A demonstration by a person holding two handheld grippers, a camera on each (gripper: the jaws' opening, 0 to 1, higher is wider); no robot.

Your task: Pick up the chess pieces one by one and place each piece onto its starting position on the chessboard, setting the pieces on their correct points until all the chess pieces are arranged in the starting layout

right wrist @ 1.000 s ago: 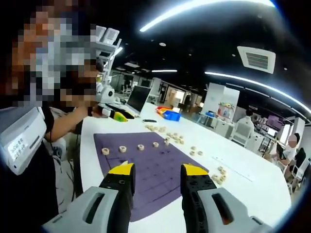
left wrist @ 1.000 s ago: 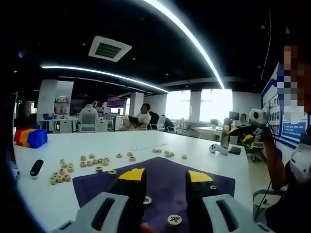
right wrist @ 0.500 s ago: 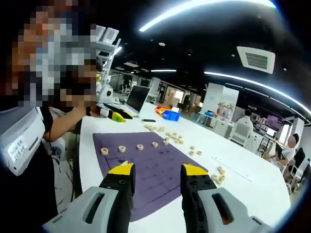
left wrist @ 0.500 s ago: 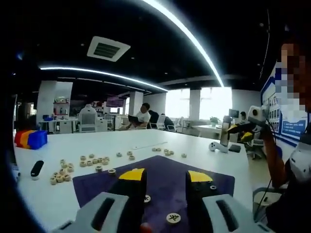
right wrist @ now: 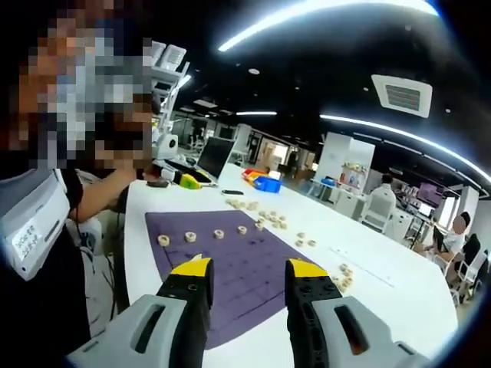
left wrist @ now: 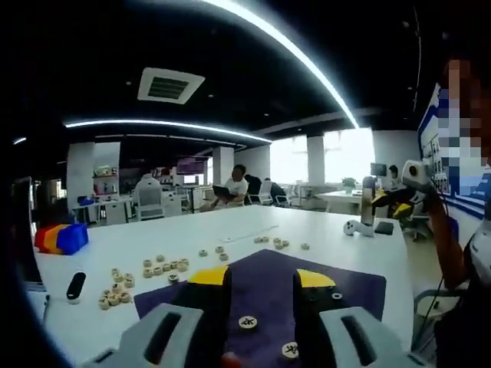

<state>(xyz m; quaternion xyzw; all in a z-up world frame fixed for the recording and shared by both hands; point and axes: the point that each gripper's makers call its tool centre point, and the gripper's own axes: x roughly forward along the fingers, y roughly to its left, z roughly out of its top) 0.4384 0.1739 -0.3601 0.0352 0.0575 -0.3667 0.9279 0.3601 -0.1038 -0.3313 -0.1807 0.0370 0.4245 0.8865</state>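
Left gripper [left wrist: 261,277] is held above the near edge of the purple chessboard [left wrist: 353,287], jaws parted and empty. Two placed pieces sit just ahead on the board, one [left wrist: 247,323] between the jaws and one [left wrist: 290,350] nearer. Right gripper [right wrist: 244,268] also hangs released over the board's near edge [right wrist: 253,299], holding nothing; a row of placed pieces [right wrist: 190,237] lies ahead-left. Loose pieces [left wrist: 157,267] are scattered on the white table [left wrist: 115,245] beyond the board's far-left edge, so the left gripper looks nearer that cluster. Further piles [right wrist: 270,219] lie past the board's far side.
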